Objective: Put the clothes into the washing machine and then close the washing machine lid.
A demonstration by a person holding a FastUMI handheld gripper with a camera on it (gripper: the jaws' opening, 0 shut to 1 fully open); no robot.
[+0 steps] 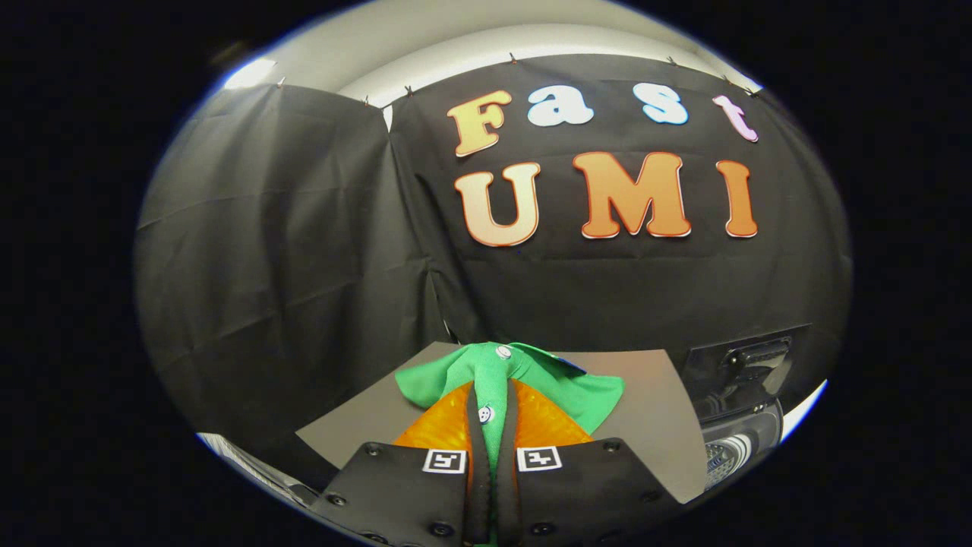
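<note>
The gripper (492, 444) has its fingers pressed nearly together on a green shirt (507, 384), pinching a strip of cloth with white buttons. The shirt's collar spreads just beyond the fingertips, over a grey mat (653, 410). Right of the shirt, past the mat's edge, stands the washing machine (740, 425).

One green garment (524, 380) — two white buttons (503, 351) — one washing machine (740, 425).
</note>
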